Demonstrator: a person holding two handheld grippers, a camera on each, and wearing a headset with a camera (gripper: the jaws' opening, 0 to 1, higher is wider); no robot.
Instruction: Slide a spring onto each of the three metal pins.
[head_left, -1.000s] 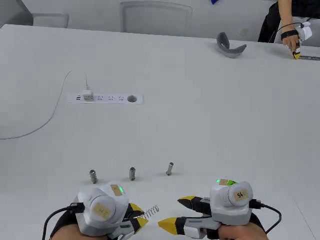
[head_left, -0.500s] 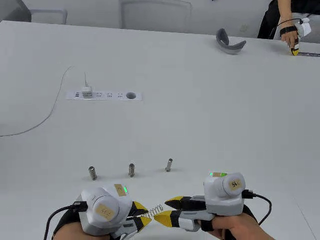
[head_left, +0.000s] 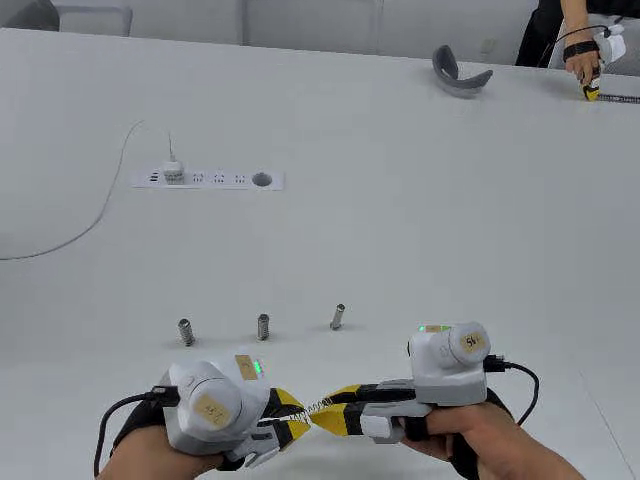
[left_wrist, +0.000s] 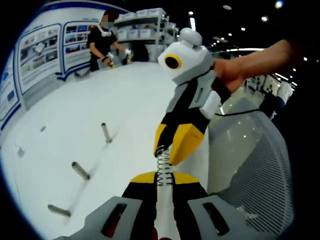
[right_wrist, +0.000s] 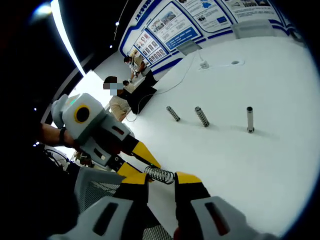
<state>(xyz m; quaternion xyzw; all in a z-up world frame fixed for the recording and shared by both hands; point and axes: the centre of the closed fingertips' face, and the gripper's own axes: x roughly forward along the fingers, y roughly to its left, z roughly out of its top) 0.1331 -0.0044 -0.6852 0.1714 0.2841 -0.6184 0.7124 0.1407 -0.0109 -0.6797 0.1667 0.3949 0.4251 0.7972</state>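
Handover of the last spring (head_left: 308, 408) is my present step, I judge. My left gripper (head_left: 285, 428) is clamped on one end, low over the table (head_left: 450, 220). My right gripper (head_left: 338, 418) has its jaws set close about the other end, but I cannot tell if they pinch. The left pin (head_left: 186, 331) and middle pin (head_left: 263, 326) wear springs, while the right pin (head_left: 338, 316) is bare. Next, the right gripper needs a firm hold before the left lets go.

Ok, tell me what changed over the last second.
The right gripper swung left and narrowed its tongs around the free end of the spring; whether it grips yet is unclear. The left gripper kept the spring clamped, roughly in place. The bare pin and the two pins already carrying springs stayed put.
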